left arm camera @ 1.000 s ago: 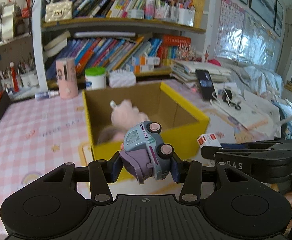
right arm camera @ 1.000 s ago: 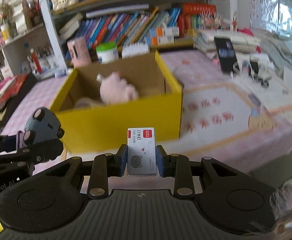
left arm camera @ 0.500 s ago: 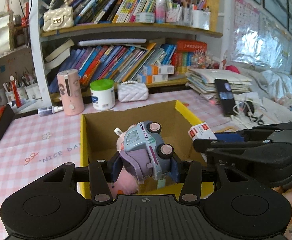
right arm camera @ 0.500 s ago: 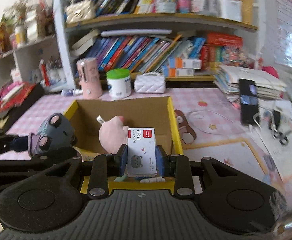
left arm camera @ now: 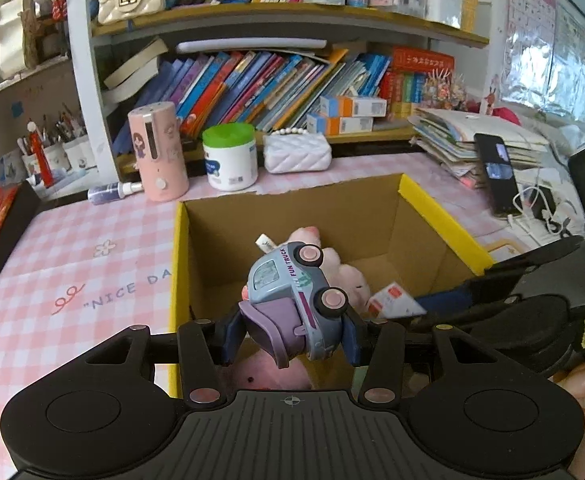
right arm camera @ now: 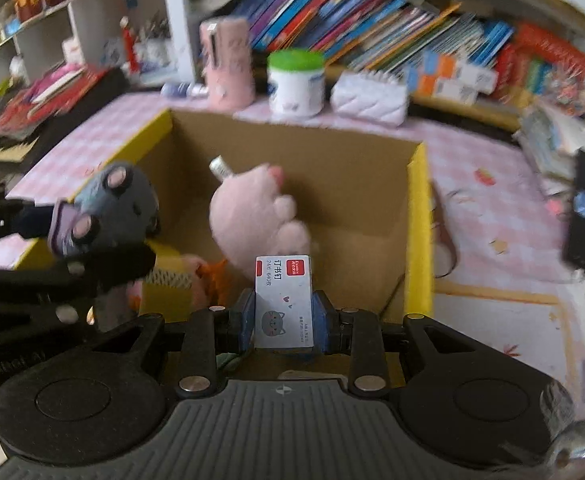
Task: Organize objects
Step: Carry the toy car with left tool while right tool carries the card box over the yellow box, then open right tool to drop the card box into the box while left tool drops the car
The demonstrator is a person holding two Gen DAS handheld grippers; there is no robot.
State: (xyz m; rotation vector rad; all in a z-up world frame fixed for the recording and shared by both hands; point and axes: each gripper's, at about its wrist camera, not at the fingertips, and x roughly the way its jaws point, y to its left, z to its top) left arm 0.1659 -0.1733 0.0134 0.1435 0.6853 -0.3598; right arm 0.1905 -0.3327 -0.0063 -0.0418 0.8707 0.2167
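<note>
Left wrist view: my left gripper [left arm camera: 292, 330] clamps a toy truck [left arm camera: 292, 300], pale blue with a purple front, pink wheels and "FUN TRUCK" on its side, tipped on its side over the box [left arm camera: 440, 216]. The box is yellow outside, plain brown inside, open-topped on a pink checked cloth [left arm camera: 72, 272]. My right gripper [right arm camera: 284, 320] pinches a small white card box [right arm camera: 283, 304] upright, with red labels and a grey cat face, above the box's near edge. A pink plush [right arm camera: 256, 216] lies inside the box.
</note>
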